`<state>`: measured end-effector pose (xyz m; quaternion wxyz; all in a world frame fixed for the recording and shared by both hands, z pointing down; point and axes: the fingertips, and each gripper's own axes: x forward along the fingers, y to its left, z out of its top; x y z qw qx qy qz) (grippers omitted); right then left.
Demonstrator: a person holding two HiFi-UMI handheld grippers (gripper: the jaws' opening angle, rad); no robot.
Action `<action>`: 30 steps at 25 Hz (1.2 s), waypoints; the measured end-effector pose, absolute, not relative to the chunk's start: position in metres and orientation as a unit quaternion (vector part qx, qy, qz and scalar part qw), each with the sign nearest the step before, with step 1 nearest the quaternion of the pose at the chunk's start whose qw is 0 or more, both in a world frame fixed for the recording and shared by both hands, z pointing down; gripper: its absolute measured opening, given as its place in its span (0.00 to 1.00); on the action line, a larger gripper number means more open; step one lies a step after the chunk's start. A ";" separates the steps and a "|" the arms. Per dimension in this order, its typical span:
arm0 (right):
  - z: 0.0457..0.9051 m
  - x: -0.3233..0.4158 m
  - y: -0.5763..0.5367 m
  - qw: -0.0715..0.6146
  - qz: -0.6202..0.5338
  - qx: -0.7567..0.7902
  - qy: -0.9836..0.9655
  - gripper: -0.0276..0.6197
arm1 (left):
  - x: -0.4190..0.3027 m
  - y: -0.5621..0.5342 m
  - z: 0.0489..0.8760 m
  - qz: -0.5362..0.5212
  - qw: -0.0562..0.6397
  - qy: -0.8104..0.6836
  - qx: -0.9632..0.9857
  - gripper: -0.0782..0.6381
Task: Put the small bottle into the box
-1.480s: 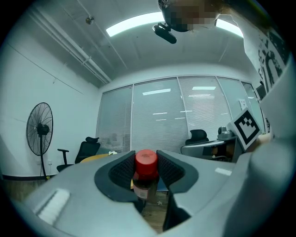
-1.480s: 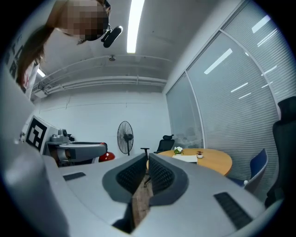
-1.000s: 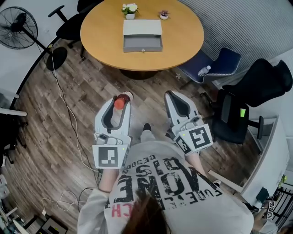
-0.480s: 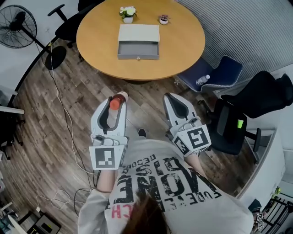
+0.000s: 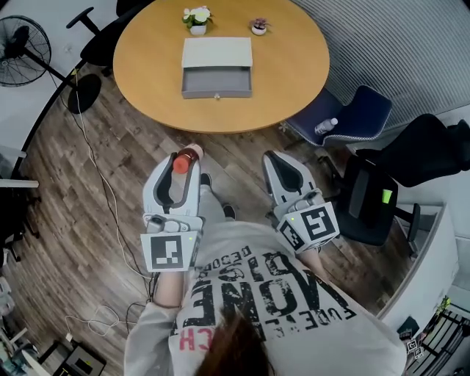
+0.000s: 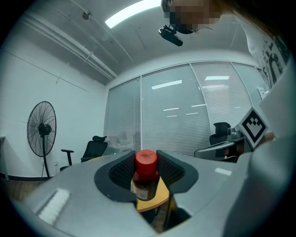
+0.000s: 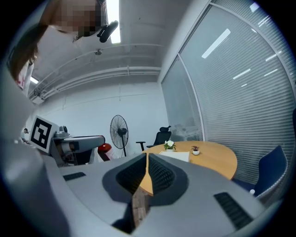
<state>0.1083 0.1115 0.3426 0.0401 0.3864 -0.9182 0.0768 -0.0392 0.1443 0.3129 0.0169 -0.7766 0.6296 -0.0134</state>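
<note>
Two grippers held out level in front of the person, both well short of the table. Left gripper (image 5: pixel 178 170) is clamped on the small bottle (image 6: pixel 146 178): ribbed pads press its sides just under the red cap, cap up, dark body and pale label hanging below. Right gripper (image 7: pixel 147 173) is pinched closed on nothing, pads meeting edge to edge, just beside the left one. Bottle looks light and rigid, probably glass or hard plastic, so smooth and liable to slip or swing if the squeeze slackens. The present hold high on the body seems sound; taking it by the cap alone would risk a twist. Worth setting down gently rather than dropping, in case it is glass. Ahead of both grippers stands a round wooden table (image 5: pixel 147 81), and on it the box (image 5: pixel 217 94), a grey drawer-type unit with its tray pulled out toward the person, tray apparently bare. Beyond the box, near the far edge, two small potted plants (image 5: pixel 196 18) (image 5: pixel 258 27), clear of the tray opening. Nothing stands between grippers and box but open floor and the table's near edge. Off to the left gripper's side: a standing fan (image 5: pixel 26 48) and a loose cable (image 5: pixel 103 176) on the floor. Off to the right gripper's side: a blue chair (image 5: pixel 360 106) with a plastic water bottle (image 5: pixel 326 126) on it.
</note>
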 end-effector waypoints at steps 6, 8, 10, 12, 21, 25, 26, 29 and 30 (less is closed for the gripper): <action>0.345 0.090 0.072 0.046 0.085 0.397 -0.913 0.08 | -0.058 0.099 0.323 -0.031 -0.009 0.615 -0.788 0.32; 0.343 0.082 0.055 0.046 0.085 0.402 -0.910 0.08 | -0.067 0.082 0.325 -0.039 -0.012 0.609 -0.792 0.32; 0.342 0.072 0.037 0.045 0.085 0.408 -0.908 0.08 | -0.077 0.063 0.319 -0.032 -0.003 0.600 -0.799 0.32; 0.340 0.061 0.019 0.043 0.087 0.415 -0.904 0.08 | -0.087 0.044 0.313 -0.023 0.006 0.591 -0.806 0.32; 0.335 0.023 -0.028 0.036 0.094 0.455 -0.885 0.08 | -0.127 -0.013 0.316 -0.023 -0.011 0.562 -0.827 0.32; 0.338 0.019 -0.037 0.032 0.097 0.471 -0.876 0.08 | -0.131 -0.026 0.321 -0.024 -0.014 0.548 -0.836 0.32; 0.339 0.019 -0.039 0.032 0.099 0.474 -0.874 0.08 | -0.132 -0.030 0.319 -0.016 -0.005 0.544 -0.839 0.32; 0.341 0.017 -0.043 0.032 0.101 0.479 -0.872 0.08 | -0.137 -0.035 0.324 -0.025 -0.011 0.546 -0.837 0.32; 0.341 0.018 -0.045 0.032 0.101 0.479 -0.871 0.08 | -0.138 -0.037 0.326 -0.027 -0.012 0.548 -0.836 0.32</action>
